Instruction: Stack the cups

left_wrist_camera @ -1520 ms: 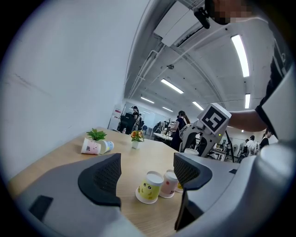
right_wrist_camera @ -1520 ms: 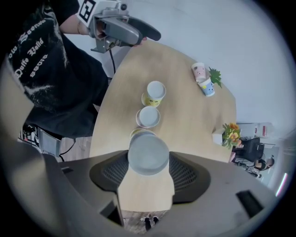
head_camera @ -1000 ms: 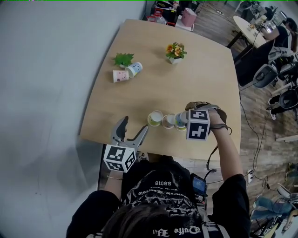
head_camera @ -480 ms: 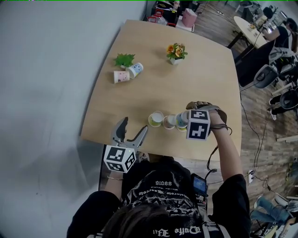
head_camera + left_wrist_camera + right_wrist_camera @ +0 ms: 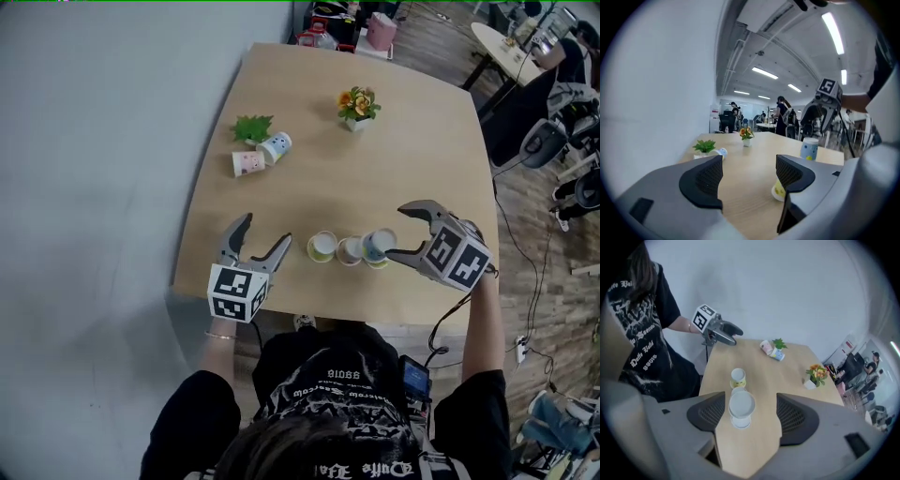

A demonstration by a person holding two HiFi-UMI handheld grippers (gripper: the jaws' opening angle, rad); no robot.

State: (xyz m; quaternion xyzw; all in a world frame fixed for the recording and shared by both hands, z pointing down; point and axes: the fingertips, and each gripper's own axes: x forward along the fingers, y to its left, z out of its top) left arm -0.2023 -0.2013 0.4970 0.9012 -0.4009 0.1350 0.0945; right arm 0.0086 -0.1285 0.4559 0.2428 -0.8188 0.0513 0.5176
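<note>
The right gripper (image 5: 398,232) stood with its jaws wide apart on either side of the blue cup (image 5: 380,246), neither pad touching it. That cup stood upright at the right end of a row of 3 near the front edge of the worktop (image 5: 412,150), and seemed to be nested in another cup beneath it. The middle cup (image 5: 350,250) and the yellow-green cup (image 5: 322,247) stood just beside it. The left gripper (image 5: 264,237) was also open and empty, hovering left of the row.

The step in hand seemed to be work on this near row. To do it well, the right gripper should have come clear of the blue cup along its own line, since a sideways brush could tip these light cups toward the near edge. A pick-up probably called for a gentle squeeze across the wall below the rim, as thin cups are likely to crush. The cup should then have been lifted clear of the others, centred over the target's mouth and lowered straight. The idle left gripper could have steadied the receiving cup.

2 more cups, the pink cup (image 5: 247,163) and the pale blue cup (image 5: 275,147), lay on their sides by the green plant (image 5: 251,127), well apart from the row, and would have needed righting.
</note>
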